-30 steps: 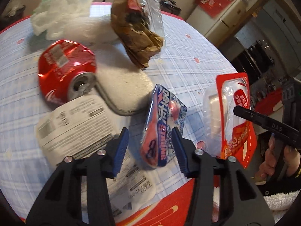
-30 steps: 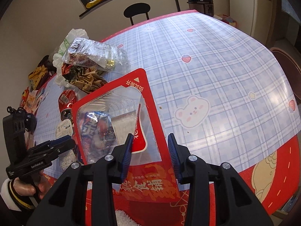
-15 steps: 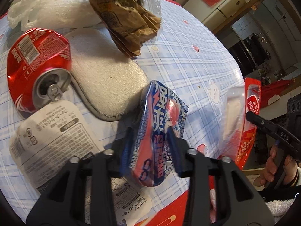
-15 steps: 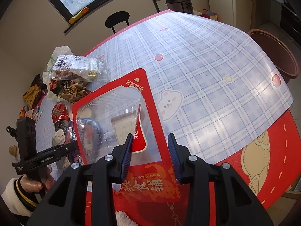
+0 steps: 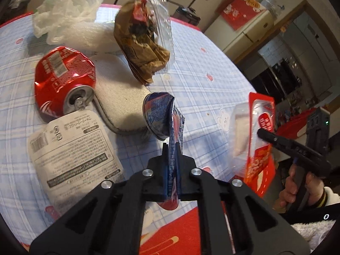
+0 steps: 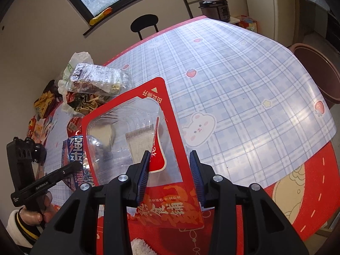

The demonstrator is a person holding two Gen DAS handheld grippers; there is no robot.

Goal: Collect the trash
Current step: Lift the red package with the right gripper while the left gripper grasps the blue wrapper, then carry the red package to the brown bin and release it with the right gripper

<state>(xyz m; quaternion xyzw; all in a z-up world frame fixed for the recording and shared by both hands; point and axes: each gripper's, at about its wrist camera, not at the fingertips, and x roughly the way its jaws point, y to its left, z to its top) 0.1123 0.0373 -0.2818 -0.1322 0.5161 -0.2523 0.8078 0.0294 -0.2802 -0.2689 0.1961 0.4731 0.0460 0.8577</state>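
- Your left gripper (image 5: 173, 148) had just closed, clamping the blue wrapper (image 5: 163, 114) flat above the table (image 5: 201, 74).
- Your right gripper (image 6: 169, 170) squeezed the red packet (image 6: 136, 140) between its pads, held upright.
- Behind the wrapper lay a crushed red can (image 5: 63, 82), a white label (image 5: 72, 148) and a brown bag (image 5: 140, 42).

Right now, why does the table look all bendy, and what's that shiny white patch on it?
Right wrist view: the fisheye lens bows the checked tablecloth into a dome, and window daylight makes the pale glare streak near its right edge. Left wrist view: the same bending curves the table, the clear plastic tray glints, and the crushed red can stays sharp.
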